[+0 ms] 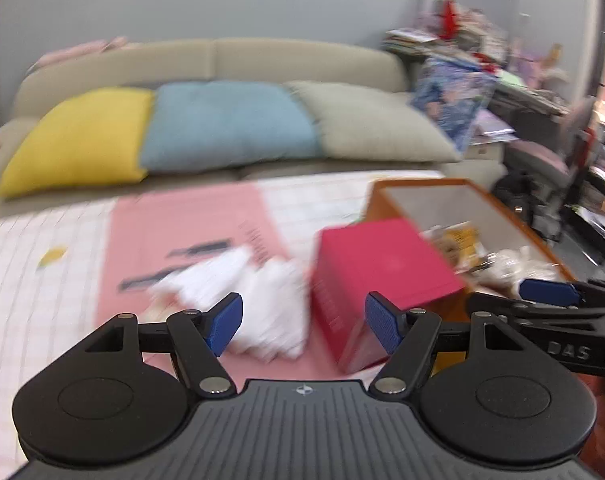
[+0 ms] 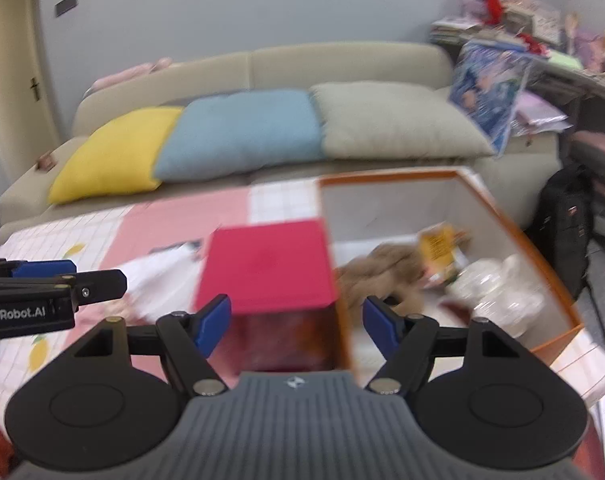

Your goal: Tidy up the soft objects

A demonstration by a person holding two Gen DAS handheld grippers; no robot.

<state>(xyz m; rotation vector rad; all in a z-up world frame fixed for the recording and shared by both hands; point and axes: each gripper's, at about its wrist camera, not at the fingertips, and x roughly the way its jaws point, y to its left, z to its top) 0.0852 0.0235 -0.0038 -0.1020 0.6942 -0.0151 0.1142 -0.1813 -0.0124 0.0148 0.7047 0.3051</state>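
A crumpled white cloth (image 1: 258,300) lies on the pink mat, just ahead of my left gripper (image 1: 304,326), whose blue pads stand wide apart and hold nothing. To its right stands a red box (image 1: 378,268). My right gripper (image 2: 296,328) is open too, with the red box (image 2: 268,264) straight ahead and nothing between its pads. Behind it the orange-rimmed bin (image 2: 502,216) holds a brown plush toy (image 2: 382,268), a yellow packet and clear plastic. The white cloth (image 2: 162,276) shows at the left of the right wrist view. Both views are blurred.
A beige sofa (image 1: 262,56) behind the table carries a yellow (image 1: 82,136), a blue (image 1: 230,124) and a grey cushion (image 1: 370,120). The checked tablecloth (image 1: 30,272) covers the table. Cluttered shelves (image 1: 482,40) and a black backpack (image 2: 562,216) are at the right.
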